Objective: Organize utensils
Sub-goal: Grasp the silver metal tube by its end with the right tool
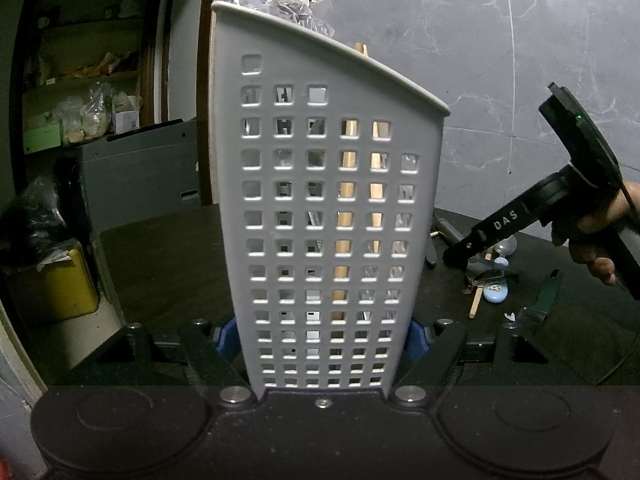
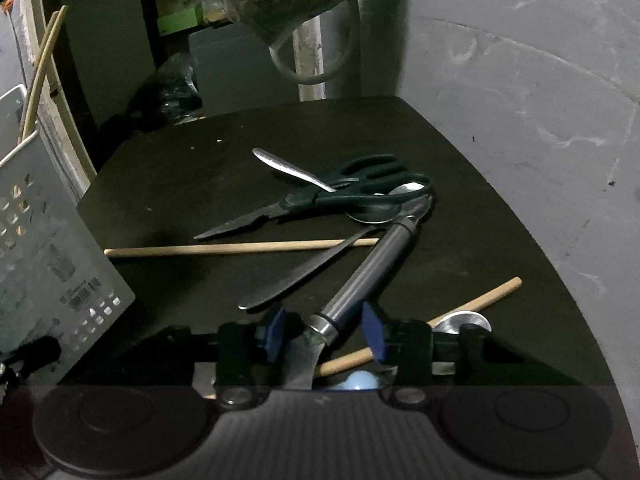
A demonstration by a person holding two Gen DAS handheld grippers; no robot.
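A dark counter is set against a grey marbled wall. At 12 o'clock in the left view, a white perforated utensil holder is clamped upright by the left hand-held gripper. The right hand-held gripper is spread wide around a black-handled utensil. Scissors, a knife and a wooden chopstick are seen at 12 o'clock.
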